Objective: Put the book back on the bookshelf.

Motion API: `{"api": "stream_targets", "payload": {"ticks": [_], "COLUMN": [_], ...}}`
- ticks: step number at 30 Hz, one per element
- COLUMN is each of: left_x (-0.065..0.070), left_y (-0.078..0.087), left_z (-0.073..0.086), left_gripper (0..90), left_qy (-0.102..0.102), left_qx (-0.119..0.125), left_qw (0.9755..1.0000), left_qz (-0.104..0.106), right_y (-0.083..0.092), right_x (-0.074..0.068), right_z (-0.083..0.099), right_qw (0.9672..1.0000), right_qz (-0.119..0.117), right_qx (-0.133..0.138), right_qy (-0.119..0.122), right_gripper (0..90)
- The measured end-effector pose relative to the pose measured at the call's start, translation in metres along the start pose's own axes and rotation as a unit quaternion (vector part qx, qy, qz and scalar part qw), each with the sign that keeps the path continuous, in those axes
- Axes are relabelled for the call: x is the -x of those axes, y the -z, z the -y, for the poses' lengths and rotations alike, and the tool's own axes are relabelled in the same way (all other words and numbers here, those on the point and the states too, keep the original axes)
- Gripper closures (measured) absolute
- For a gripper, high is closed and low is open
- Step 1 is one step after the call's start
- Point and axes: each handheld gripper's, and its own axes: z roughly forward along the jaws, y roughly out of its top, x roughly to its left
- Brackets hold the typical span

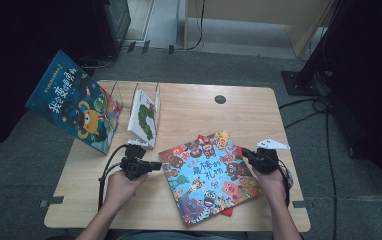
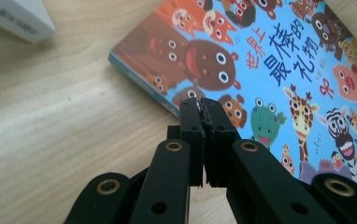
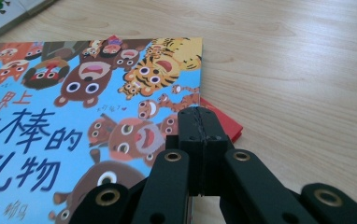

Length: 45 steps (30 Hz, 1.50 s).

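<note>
So both grippers are clenched with nothing in them. Left gripper (image 1: 156, 164) sits just off the near-left edge of the animal picture book (image 1: 206, 175), right gripper (image 1: 246, 153) just off its right edge, over a red book (image 3: 223, 122) peeking out underneath. The picture book lies flat between them on the table (image 1: 189, 107), slightly skewed, long side running near to far. Both look about equally close. Further back-left, a white book (image 1: 144, 119) and a blue book (image 1: 74, 102) stand in a clear rack (image 1: 116, 97).
</note>
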Motion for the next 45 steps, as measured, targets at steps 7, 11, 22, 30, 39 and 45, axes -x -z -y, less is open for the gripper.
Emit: {"api": "stream_targets", "payload": {"ticks": [7,11,22,30,39,45], "left_x": [-0.005,-0.009,-0.015,-0.012,-0.011,-0.014], "left_y": [-0.006,-0.007,-0.002,-0.006,-0.011,-0.014], "left_z": [-0.011,-0.016,-0.021,-0.024,-0.025,-0.026], "left_gripper": [87.6,86.7,85.3,84.8,84.1,83.6], "left_qy": [-0.019,-0.023,-0.008,-0.015,-0.011,-0.013], "left_qx": [-0.014,-0.012,0.002,-0.002,-0.004,-0.011], "left_qw": [0.9997,0.9996,0.9999,0.9998,0.9998,0.9998], "left_qz": [-0.006,-0.009,0.006,0.009,0.013,0.006], "right_y": [0.018,0.034,0.061,0.078,0.088,0.088], "right_x": [-0.008,-0.010,-0.017,-0.019,-0.021,-0.019], "right_z": [0.019,0.032,0.066,0.079,0.087,0.090], "right_qw": [0.9999,0.9997,0.9988,0.9991,0.9990,0.9978], "right_qz": [-0.003,-0.003,-0.017,-0.008,0.005,-0.003], "right_qx": [-0.012,-0.016,-0.039,-0.039,-0.043,-0.066], "right_qy": [0.011,0.017,0.024,0.015,0.008,-0.002], "right_gripper": [89.5,89.4,89.3,89.4,90.0,90.0]}}
